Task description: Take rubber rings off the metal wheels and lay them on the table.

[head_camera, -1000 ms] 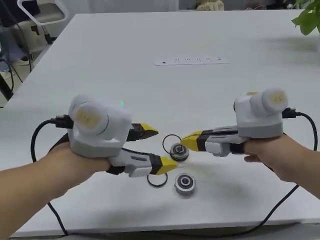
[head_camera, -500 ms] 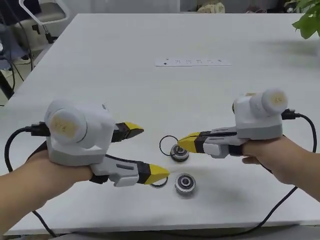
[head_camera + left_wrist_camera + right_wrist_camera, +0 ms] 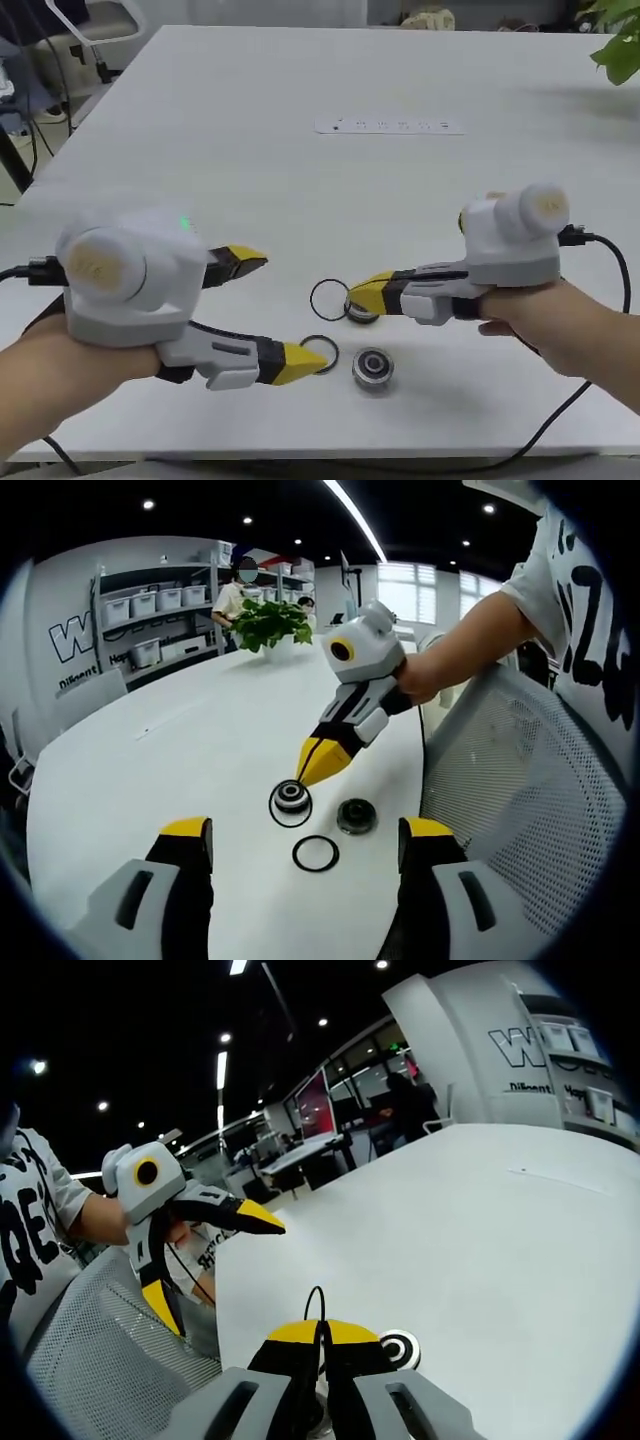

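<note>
Right tongs (image 3: 362,294) clenched on a thin black ring (image 3: 312,299), half hiding one wheel (image 3: 362,315). Left tongs (image 3: 275,310) released, their lower tip covering part of a loose ring (image 3: 336,352) beside the second wheel (image 3: 372,367), near the white table's (image 3: 300,180) near edge. A power strip (image 3: 388,126) lies toward the far edge.

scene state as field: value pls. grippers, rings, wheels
left gripper: open, empty, fingers wide apart
right gripper: shut, pinching the held rubber ring
held rubber ring: thin loop at the right fingertips, beside the far wheel; can't tell if fully off it
far wheel: on table, partly behind the right fingers
near wheel: flat on table, untouched
loose rubber ring: flat on table, left of the near wheel
table: white
</note>
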Motion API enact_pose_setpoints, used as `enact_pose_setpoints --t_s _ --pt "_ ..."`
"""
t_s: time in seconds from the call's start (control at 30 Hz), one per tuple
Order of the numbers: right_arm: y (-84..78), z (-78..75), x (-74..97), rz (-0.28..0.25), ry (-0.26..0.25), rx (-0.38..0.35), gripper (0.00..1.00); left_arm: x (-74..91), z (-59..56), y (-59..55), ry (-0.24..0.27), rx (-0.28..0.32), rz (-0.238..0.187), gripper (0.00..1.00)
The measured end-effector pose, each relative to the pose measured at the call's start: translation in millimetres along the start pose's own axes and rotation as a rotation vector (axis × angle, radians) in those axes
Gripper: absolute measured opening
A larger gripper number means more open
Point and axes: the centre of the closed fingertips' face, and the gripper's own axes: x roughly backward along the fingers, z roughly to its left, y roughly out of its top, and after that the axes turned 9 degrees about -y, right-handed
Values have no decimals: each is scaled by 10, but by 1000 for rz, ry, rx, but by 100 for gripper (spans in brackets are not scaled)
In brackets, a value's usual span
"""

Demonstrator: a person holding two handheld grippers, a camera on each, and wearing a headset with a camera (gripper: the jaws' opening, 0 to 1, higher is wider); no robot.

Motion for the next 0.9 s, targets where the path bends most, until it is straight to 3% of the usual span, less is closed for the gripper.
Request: enact_pose_setpoints --t_s 0.9 --pt "-328 202 -155 119 76 6 0 236 1 -113 64 31 -20 88"
